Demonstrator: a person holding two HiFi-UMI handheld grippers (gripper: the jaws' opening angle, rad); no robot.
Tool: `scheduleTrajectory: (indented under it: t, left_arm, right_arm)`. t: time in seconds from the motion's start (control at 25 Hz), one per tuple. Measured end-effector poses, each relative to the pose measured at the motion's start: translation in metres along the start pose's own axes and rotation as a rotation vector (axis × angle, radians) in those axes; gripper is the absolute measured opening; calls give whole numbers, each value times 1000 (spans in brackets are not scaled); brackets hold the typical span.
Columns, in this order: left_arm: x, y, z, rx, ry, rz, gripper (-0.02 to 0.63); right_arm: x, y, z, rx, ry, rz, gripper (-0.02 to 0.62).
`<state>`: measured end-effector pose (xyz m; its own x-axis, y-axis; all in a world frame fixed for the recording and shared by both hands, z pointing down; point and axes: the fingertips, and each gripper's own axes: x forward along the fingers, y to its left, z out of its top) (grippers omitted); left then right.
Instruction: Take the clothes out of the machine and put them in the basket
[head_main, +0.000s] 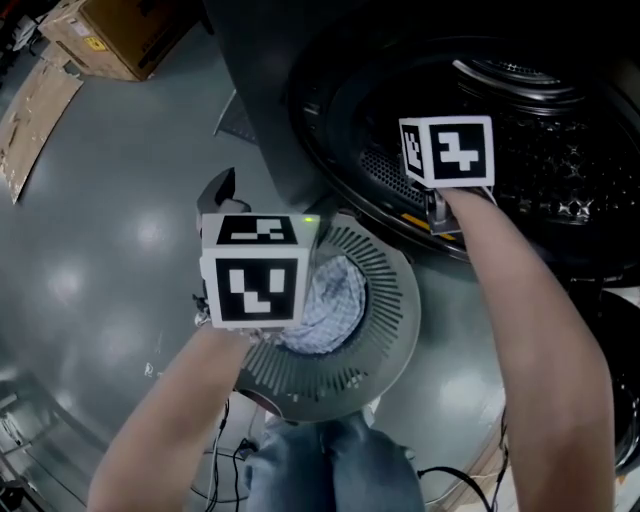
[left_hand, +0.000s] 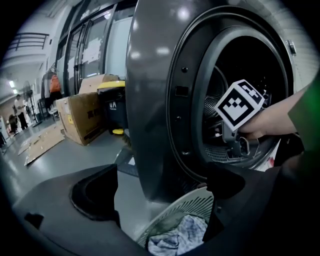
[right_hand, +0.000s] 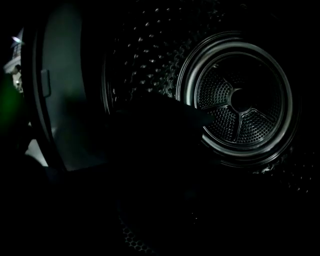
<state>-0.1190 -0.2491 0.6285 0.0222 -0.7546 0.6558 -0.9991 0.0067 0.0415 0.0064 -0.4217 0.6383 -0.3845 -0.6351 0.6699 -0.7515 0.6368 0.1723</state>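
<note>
The washing machine's dark drum (head_main: 540, 130) stands open at the upper right. A round, slatted white basket (head_main: 385, 300) sits on the floor in front of it and holds a blue-white checked cloth (head_main: 325, 305). My left gripper (left_hand: 165, 200) hovers over the basket (left_hand: 185, 210), jaws open with nothing between them, the cloth (left_hand: 180, 237) below. My right gripper's marker cube (head_main: 447, 150) is at the door opening, jaws pointing into the drum. The right gripper view shows the perforated drum back (right_hand: 240, 100) and a dark lump (right_hand: 155, 130); its jaws are lost in the dark.
The machine's grey front panel (left_hand: 150, 100) rises just behind the basket. A cardboard box (head_main: 110, 35) and flattened cardboard (head_main: 30, 110) lie on the grey floor to the left. A black bin with a yellow lid (left_hand: 112, 107) stands beside the box. Cables (head_main: 240, 460) trail near my legs.
</note>
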Motion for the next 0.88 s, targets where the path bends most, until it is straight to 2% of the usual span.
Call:
scheduleTrajectory:
  t: [0.12, 0.24, 0.28, 0.32, 0.36, 0.44, 0.56, 0.68, 0.88]
  left_arm:
    - [7, 2, 6, 0, -13, -1, 563]
    - [12, 2, 10, 17, -25, -7, 563]
    - [14, 2, 11, 26, -26, -9, 563]
    - [15, 2, 11, 31, -25, -10, 563]
    - [15, 2, 11, 33, -23, -11, 563]
    - [15, 3, 11, 25, -19, -10, 563]
    - [11, 0, 9, 11, -5, -15, 563]
    - [2, -6, 10, 14, 6, -28, 563]
    - [-27, -12, 15, 8, 28, -45, 563]
  right_arm:
    - [19, -6, -1, -61, 43, -41, 422]
    - [36, -8, -11, -23, 100, -19, 410]
    - [39, -5, -16, -10, 133, 12, 342]
    - [41, -1, -23, -14, 171, 45, 164]
    - [41, 3, -27, -33, 202, 69, 69]
    - [38, 4, -29, -75, 214, 74, 60]
    - [28, 6, -28, -164, 181, 37, 57]
    - [13, 22, -32, -222, 166, 54, 55]
    - [-27, 17, -21, -331, 144, -54, 54]
